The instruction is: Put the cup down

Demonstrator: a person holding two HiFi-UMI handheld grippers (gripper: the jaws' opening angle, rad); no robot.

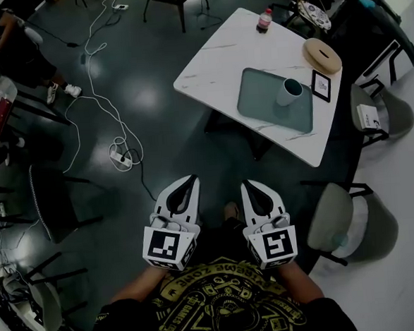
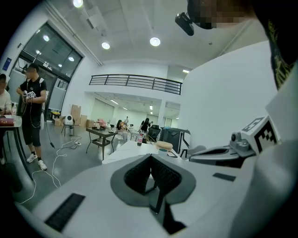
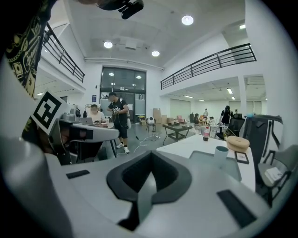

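the left gripper (image 1: 191, 178) and right gripper (image 1: 247, 184) are seen closed and empty. the pale teal cylindrical cup (image 1: 289, 92), well apart, is best approached squarely with jaws opened first.

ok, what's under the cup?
The cup stands upright on a grey-green mat, which lies on the white table. The mat beneath its base is covered.

White left hand-held gripper (image 1: 189, 179), right hand-held gripper (image 1: 248, 184), black shirt (image 1: 133, 329), yellow print (image 1: 224, 310)
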